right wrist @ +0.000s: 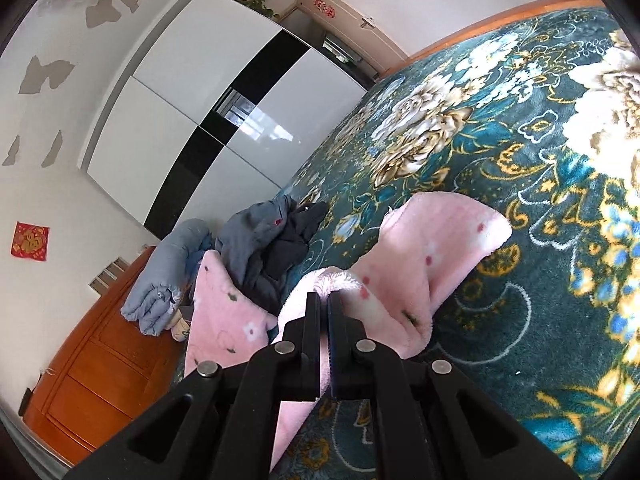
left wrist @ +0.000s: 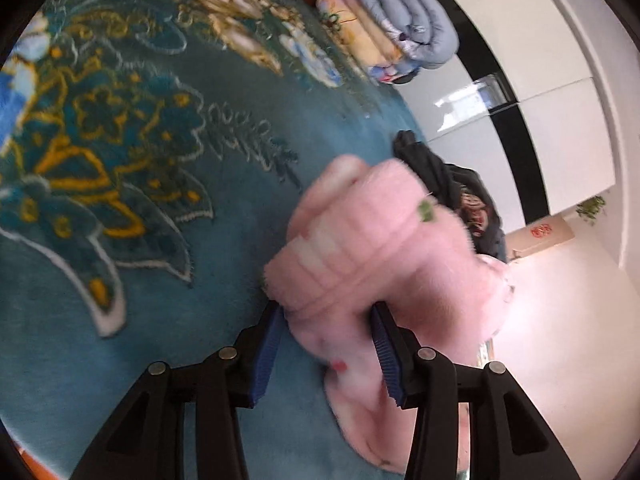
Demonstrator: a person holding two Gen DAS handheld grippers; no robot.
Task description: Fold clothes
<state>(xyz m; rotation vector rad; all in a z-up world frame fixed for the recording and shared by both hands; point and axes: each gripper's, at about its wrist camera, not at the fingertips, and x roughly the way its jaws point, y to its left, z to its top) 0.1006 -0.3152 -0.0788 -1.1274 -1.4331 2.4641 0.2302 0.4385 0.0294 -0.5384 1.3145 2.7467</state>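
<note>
Low in the middle of my right wrist view, my right gripper [right wrist: 328, 300] has its jaws pinched tight on a rolled fleecy edge of the pink garment [right wrist: 420, 256], and the cloth lifts off the bedspread [right wrist: 520, 152] in a peaked flap to the upper right, with another panel hanging down at lower left. I'd say I'm holding that edge up so the fabric can drape and find a crease line, though that's my reading, not something the picture proves. Over in the lower centre of the left wrist view, my left gripper [left wrist: 328, 320] stands partly apart, its blue pads [left wrist: 266, 354] flanking a thick bunch of the same pink garment [left wrist: 372, 240]; the cloth fills the gap and touches both, so it looks clamped on a fat wad rather than a thin hem. That view is smeared, so how firm the bite is, I can't tell. At centre left of the right view a dark clothes pile [right wrist: 276, 240] sits near the bed's edge, and at the top of the left view a stack of folded bedding [left wrist: 392, 20] rests apart from it all. With both ends in hand the garment is bunched, not flat, so any fold is unfinished.
</note>
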